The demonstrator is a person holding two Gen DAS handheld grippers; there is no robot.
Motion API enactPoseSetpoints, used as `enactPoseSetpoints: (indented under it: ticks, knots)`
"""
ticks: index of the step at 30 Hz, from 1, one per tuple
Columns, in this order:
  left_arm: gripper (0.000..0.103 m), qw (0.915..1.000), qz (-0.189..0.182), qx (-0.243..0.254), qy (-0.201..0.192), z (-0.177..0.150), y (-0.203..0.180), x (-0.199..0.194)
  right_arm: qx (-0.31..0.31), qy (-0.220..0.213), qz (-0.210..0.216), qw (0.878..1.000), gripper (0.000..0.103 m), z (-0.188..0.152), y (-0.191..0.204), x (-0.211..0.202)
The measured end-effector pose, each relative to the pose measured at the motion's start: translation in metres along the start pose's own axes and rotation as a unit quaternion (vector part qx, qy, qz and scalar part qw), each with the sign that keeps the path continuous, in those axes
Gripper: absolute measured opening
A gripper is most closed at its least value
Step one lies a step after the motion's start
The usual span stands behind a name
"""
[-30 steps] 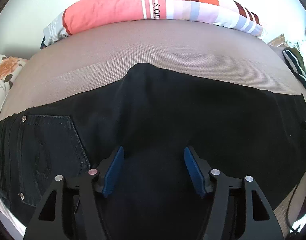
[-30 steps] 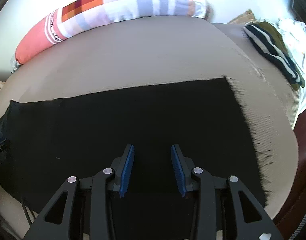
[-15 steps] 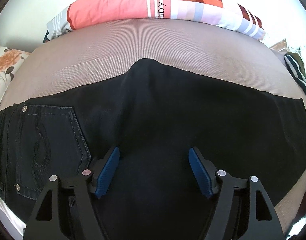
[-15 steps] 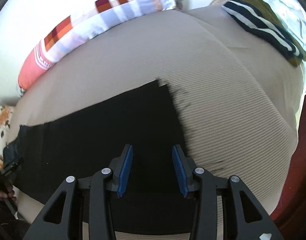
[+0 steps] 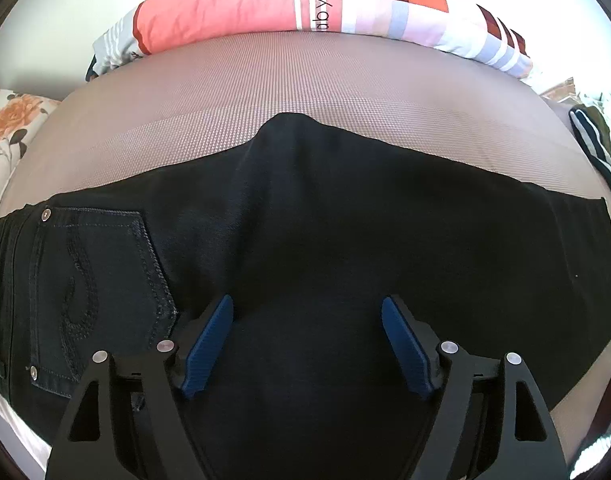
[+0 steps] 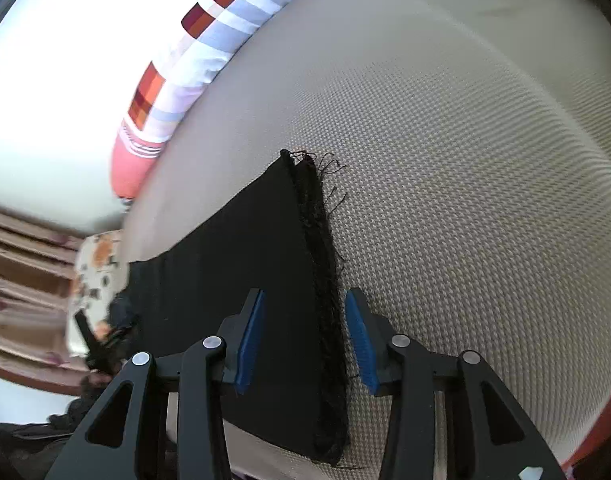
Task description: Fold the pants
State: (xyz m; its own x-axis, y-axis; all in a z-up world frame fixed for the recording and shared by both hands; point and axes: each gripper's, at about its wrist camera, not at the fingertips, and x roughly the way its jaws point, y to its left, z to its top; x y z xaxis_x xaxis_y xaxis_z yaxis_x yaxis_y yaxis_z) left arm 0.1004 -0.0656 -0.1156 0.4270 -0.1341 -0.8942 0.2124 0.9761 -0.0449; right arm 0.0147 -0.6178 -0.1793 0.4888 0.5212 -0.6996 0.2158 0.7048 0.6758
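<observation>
Black pants (image 5: 345, 240) lie halved lengthwise on a bed (image 6: 445, 140); the left gripper (image 5: 307, 332) is opening, empty, above the seat, while the right gripper (image 6: 303, 336), closing with its half-open fingers astride the frayed hem (image 6: 325, 280), must pinch it next.

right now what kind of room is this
Most likely a bedroom. The black denim pants lie spread on a beige mesh-textured mattress, with a rolled pink and checked quilt along the far edge and a floral pillow at one end.

Black pants (image 5: 345, 240) on beige woven mat (image 5: 305, 80); pink checked pillow (image 5: 305, 4).
</observation>
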Motion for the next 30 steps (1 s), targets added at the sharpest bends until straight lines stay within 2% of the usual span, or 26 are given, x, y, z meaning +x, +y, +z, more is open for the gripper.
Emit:
enactPoseSetpoints:
  ticks: [7,9,12,16,20,24,27,30]
  knots:
    - [0.080,1.0000,0.004,-0.005,-0.001,0.000,-0.002,0.002,0.003,0.014,0.041,0.999,0.016,0.013,-0.001,0.024]
    - [0.081,1.0000,0.005,-0.005,-0.002,0.000,-0.002,0.002,0.001,0.013,0.039,0.999,0.008,0.014,0.001,0.027]
    - [0.082,1.0000,0.005,-0.005,-0.005,-0.002,-0.003,0.003,0.000,0.000,0.019,1.000,0.006,0.012,0.007,0.029]
    - [0.082,0.9999,0.005,-0.005,-0.008,-0.003,-0.003,0.002,-0.014,-0.025,-0.050,0.998,0.007,0.002,0.030,0.025]
    - [0.082,0.9999,0.005,-0.005,-0.010,-0.004,-0.004,0.002,0.014,-0.046,-0.065,0.997,0.007,-0.004,0.045,0.020]
    - [0.082,0.9999,0.001,-0.005,-0.011,-0.005,-0.004,0.000,0.020,-0.051,-0.057,0.997,0.007,-0.014,0.076,0.020]
    - [0.082,0.9998,-0.015,-0.006,-0.011,-0.007,-0.004,-0.004,0.018,-0.049,-0.008,0.999,0.007,-0.022,0.102,0.026]
    - [0.082,0.9994,-0.030,-0.002,-0.017,-0.011,-0.002,-0.012,0.004,-0.043,0.009,0.999,0.007,-0.026,0.136,0.039]
